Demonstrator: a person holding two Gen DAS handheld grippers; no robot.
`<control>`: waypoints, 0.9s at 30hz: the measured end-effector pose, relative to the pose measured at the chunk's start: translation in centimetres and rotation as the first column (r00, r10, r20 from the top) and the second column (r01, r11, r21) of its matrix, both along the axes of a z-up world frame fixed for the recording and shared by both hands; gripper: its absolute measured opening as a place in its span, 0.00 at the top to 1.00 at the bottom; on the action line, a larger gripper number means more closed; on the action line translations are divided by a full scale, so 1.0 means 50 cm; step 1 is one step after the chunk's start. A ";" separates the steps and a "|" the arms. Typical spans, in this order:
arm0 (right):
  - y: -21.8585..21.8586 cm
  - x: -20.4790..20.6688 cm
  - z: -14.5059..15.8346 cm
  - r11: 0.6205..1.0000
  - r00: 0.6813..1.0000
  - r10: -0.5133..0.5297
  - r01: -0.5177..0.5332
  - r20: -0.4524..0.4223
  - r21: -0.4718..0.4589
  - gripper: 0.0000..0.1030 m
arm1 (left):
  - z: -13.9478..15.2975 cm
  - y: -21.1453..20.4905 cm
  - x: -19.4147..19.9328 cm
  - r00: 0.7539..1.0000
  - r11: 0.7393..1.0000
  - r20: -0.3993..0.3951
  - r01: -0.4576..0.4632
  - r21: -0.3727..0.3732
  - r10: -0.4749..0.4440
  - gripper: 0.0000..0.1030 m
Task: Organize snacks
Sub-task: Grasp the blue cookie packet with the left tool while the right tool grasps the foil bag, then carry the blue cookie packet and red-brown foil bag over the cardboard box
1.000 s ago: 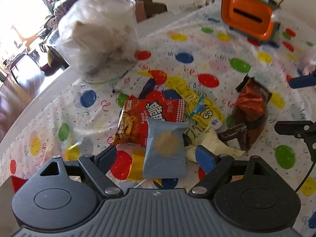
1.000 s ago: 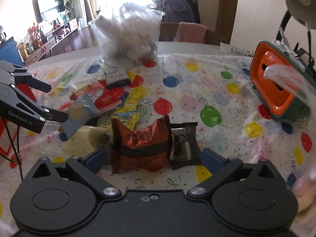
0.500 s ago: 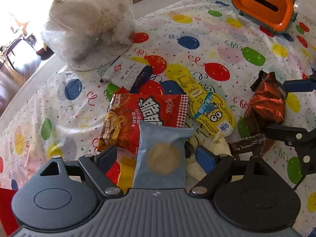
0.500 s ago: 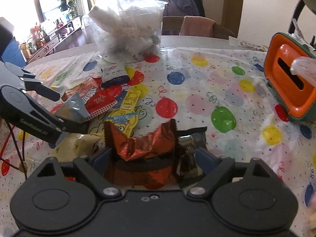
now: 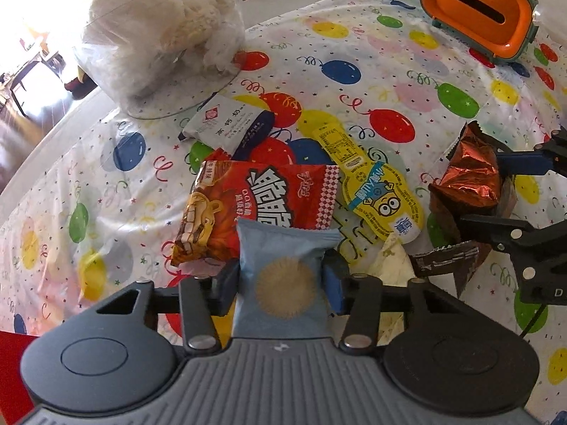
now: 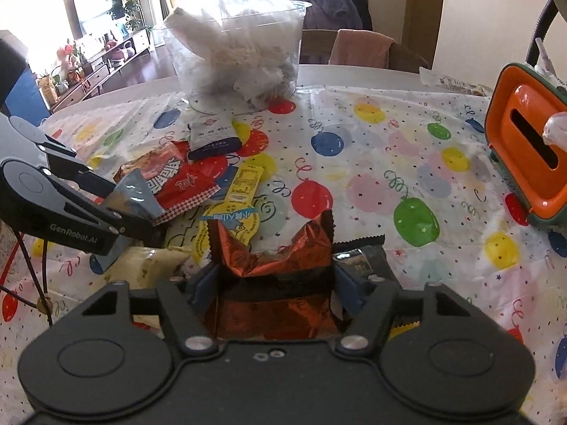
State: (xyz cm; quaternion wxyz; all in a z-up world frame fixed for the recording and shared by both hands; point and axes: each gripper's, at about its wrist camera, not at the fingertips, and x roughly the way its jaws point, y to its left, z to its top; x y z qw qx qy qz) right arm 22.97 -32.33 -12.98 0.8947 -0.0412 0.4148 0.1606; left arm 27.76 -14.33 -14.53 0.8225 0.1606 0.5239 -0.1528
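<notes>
My left gripper [image 5: 281, 279] is shut on a light blue snack packet [image 5: 283, 272] with a tan round mark. It holds the packet over a red snack bag [image 5: 258, 205]. My right gripper [image 6: 273, 279] is shut on a crumpled copper-red foil packet [image 6: 273, 251], which also shows in the left wrist view [image 5: 467, 173]. A dark packet [image 6: 361, 258] lies under it at the right. A yellow cartoon packet [image 5: 375, 184], a white and navy packet [image 5: 230, 124] and a pale yellow packet [image 6: 149, 265] lie on the balloon tablecloth [image 5: 389, 81].
A clear plastic tub [image 5: 163, 35] filled with white wrapped snacks stands at the back left, also in the right wrist view [image 6: 241, 53]. An orange and green box with a slot [image 5: 478, 10] stands at the back right. The table edge [image 5: 42, 141] runs along the left.
Both grippers have closed: the left on the blue packet, the right on the copper foil packet, which crumpled and rose off the cloth.
</notes>
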 end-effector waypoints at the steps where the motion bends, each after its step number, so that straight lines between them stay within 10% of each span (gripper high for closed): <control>1: 0.001 -0.002 0.000 1.000 1.000 -0.004 0.004 0.001 -0.002 0.37 | 0.001 0.002 -0.002 1.000 1.000 0.002 -0.003 -0.003 0.003 0.55; 27: 0.050 -0.149 0.168 1.000 0.992 -0.028 0.028 0.125 0.007 0.43 | 0.168 0.162 -0.135 0.980 0.959 0.013 -0.191 -0.210 0.198 0.55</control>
